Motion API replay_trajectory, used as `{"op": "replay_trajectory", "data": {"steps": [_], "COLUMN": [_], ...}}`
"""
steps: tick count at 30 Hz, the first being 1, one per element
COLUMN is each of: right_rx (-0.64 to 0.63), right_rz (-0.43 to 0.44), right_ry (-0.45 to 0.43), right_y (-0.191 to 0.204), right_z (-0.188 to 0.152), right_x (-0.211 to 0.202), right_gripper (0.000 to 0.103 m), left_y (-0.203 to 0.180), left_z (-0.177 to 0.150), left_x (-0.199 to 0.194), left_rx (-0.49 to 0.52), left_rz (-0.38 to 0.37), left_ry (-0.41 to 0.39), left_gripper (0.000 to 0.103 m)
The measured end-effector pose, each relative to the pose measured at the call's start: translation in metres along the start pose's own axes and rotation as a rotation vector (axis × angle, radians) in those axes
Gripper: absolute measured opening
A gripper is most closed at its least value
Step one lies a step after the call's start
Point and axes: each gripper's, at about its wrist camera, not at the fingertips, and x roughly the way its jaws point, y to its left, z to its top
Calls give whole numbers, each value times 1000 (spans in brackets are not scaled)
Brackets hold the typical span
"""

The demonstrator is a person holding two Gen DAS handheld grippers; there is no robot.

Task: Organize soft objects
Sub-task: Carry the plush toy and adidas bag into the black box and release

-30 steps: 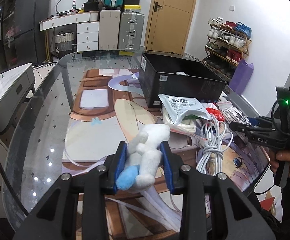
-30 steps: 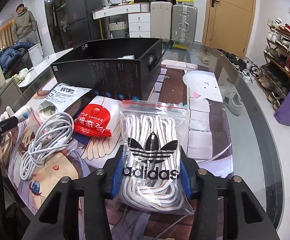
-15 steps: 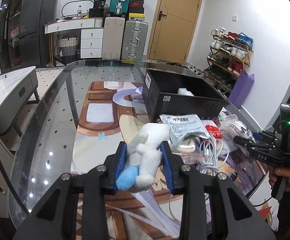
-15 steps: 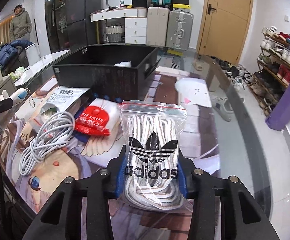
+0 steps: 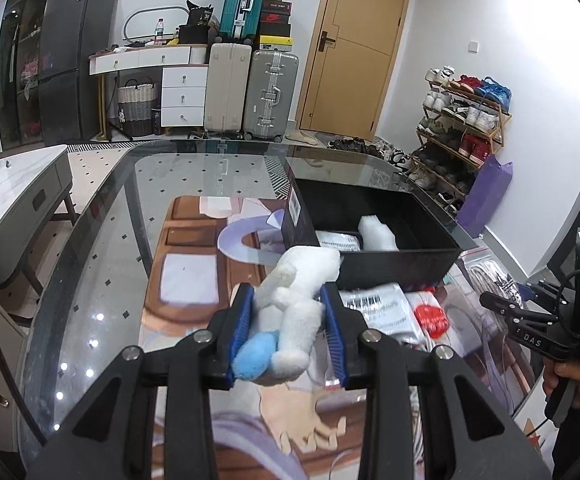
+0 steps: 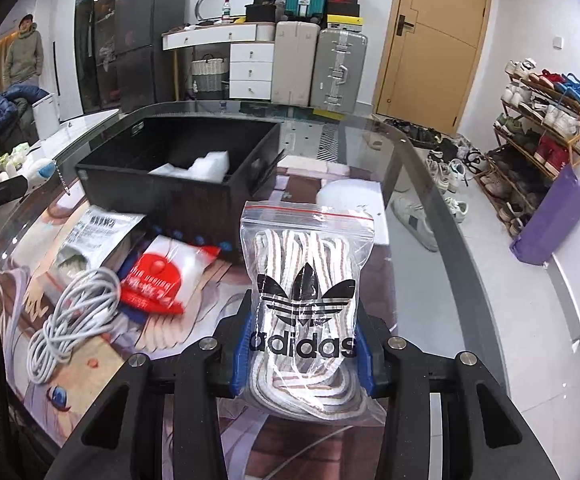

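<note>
Both loads are up off the tabletop (image 5: 102, 216) — left tongs (image 5: 290, 336) clamped on the plush toy (image 5: 290, 312), right tongs (image 6: 301, 352) clamped on the bagged laces (image 6: 303, 300) — next, carry them over the black bin (image 6: 178, 160) and release.

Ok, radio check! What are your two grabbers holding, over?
Left gripper shut on plush toy. Right gripper shut on bag of laces. Black bin ahead, path clear.

My left gripper (image 5: 290, 330): blue pads, black frame. Plush toy (image 5: 293, 312) white, pale blue at one end. Zip bag (image 6: 305, 304) clear, red seal line, black trefoil logo; laces inside white with brownish stripes, I think. Box (image 5: 373, 240) black. Cable (image 6: 74, 320) white. Packet (image 6: 162, 276) red-white.
</note>
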Motion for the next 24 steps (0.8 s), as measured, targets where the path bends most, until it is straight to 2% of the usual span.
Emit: {"op": "replay_trajectory", "data": {"steps": [5,11,17,24], "right_rx": [8,-4,-31,-73], "right_rz": [-18,12,64,95], "right_ry": [-16,-53,-77,-71], "right_y": [-7,-3,14,36], "right_z": [14,36,60,86], "right_x": [-5,-15,-17,-1], "right_gripper": [42,42,42,42], "left_y": [-5,-10,-21,-33], "left_z": [10,24,38,54], "left_x": [11,15,29,51], "left_rx": [11,19,24,44], "left_rz": [-10,-34,-66,-64], "left_ry": [3,-8,-5,4], "left_gripper": [33,33,33,33]}}
